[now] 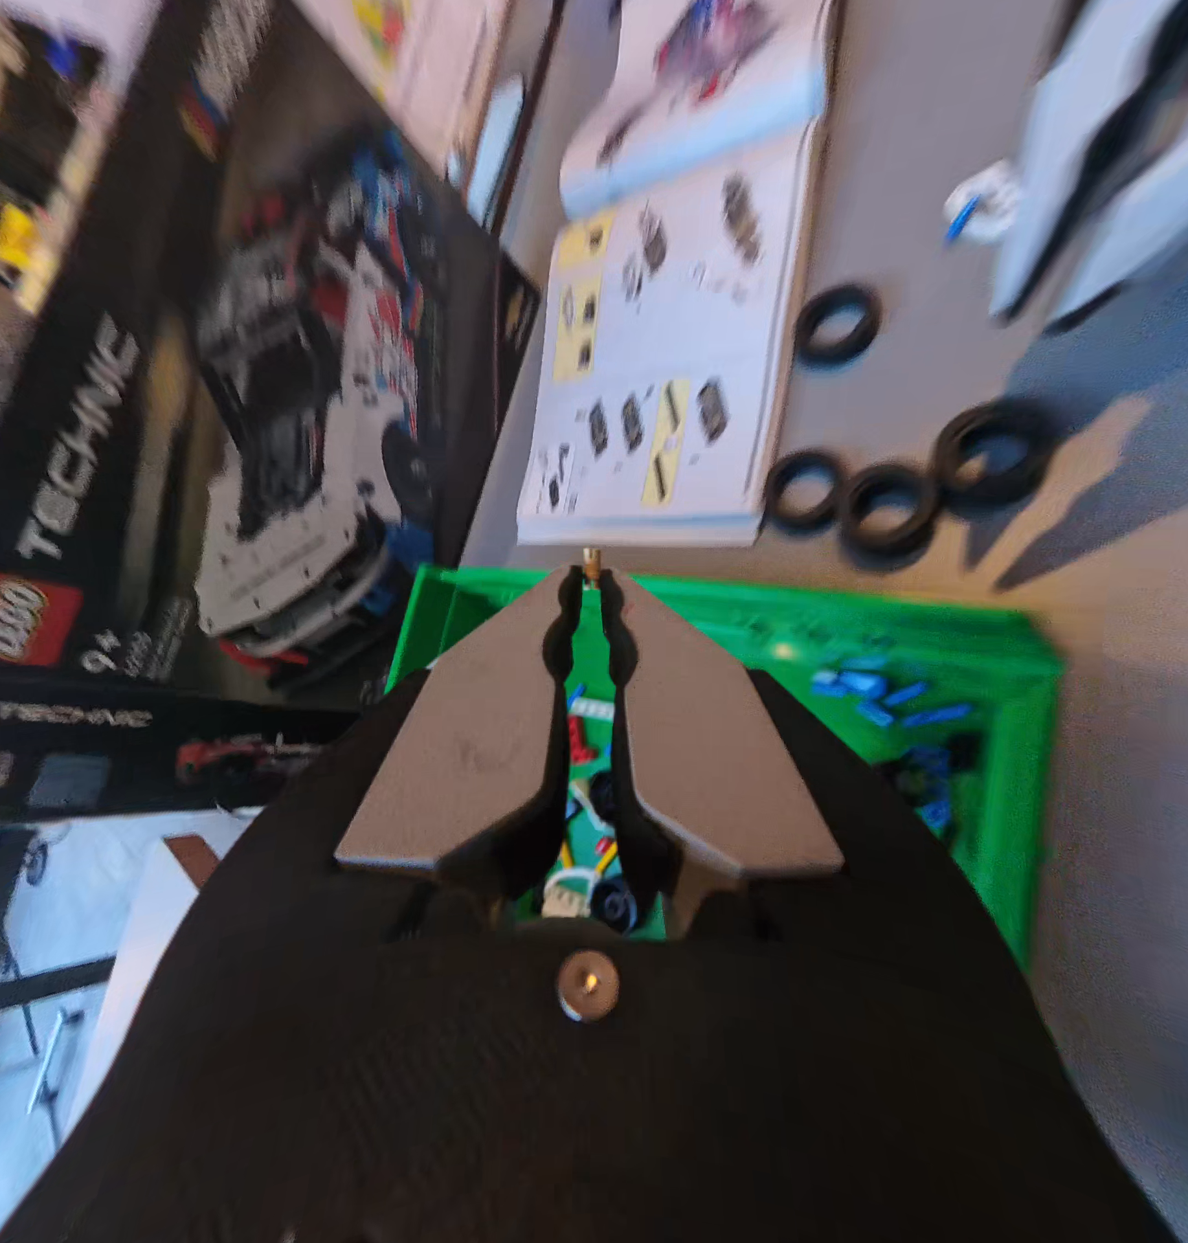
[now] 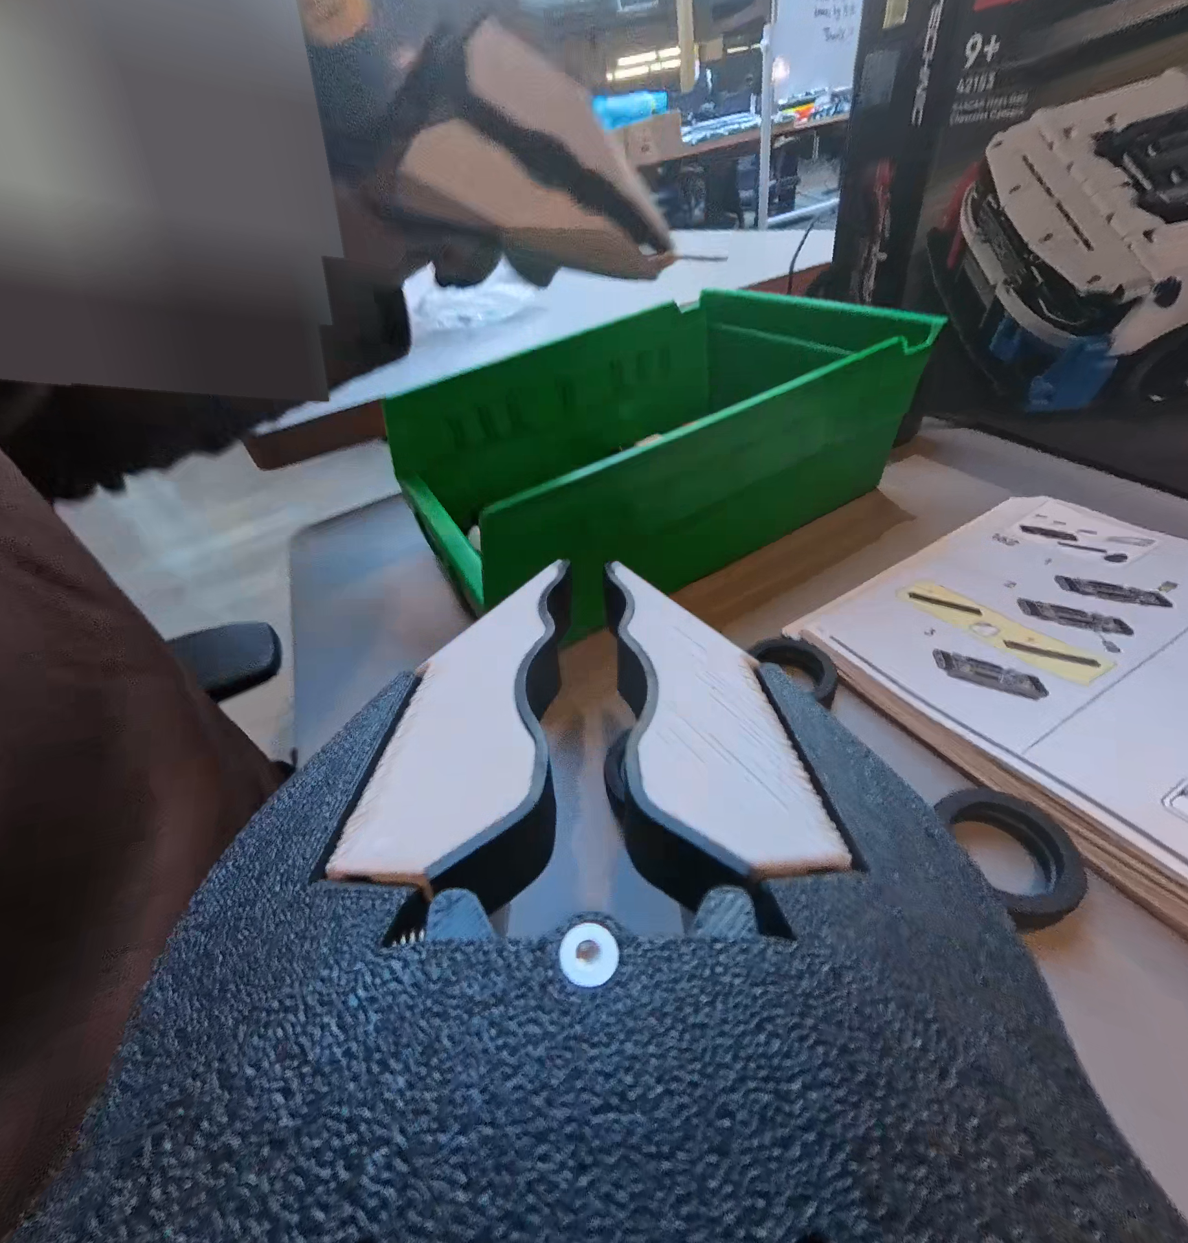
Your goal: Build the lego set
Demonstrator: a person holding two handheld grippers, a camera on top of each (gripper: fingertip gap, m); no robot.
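Left gripper: your left gripper (image 1: pixel 591 580) is up above the green bin (image 1: pixel 1028 773), fingers drawn in tight on a small tan pin (image 1: pixel 591 561) right at the tips; the pin's end pokes out just past them.
From the other side: in the right wrist view that same gripper (image 2: pixel 658 259) hangs in the air over the bin's far-left corner, a thin dark sliver sticking out of its tip; motion blur hides what that sliver is.
Right gripper: your right gripper (image 2: pixel 587 572) sits low over the table, fingers parted with a narrow gap and nothing between them, tips just short of the bin's near wall (image 2: pixel 645 538).
Bin contents: blue pieces (image 1: pixel 880 696) lie loose towards one side; red, yellow and black bits show through the gap between your left fingers.
Instruction booklet: it lies open (image 1: pixel 658 377) just beyond the bin, on your right gripper's right-hand side (image 2: pixel 1021 646).
Tyres: four black tyres (image 1: pixel 880 514) lie on the table beside the booklet, one partly hidden under your right fingers.
Set box: it stands (image 1: pixel 194 403) just left of the bin.
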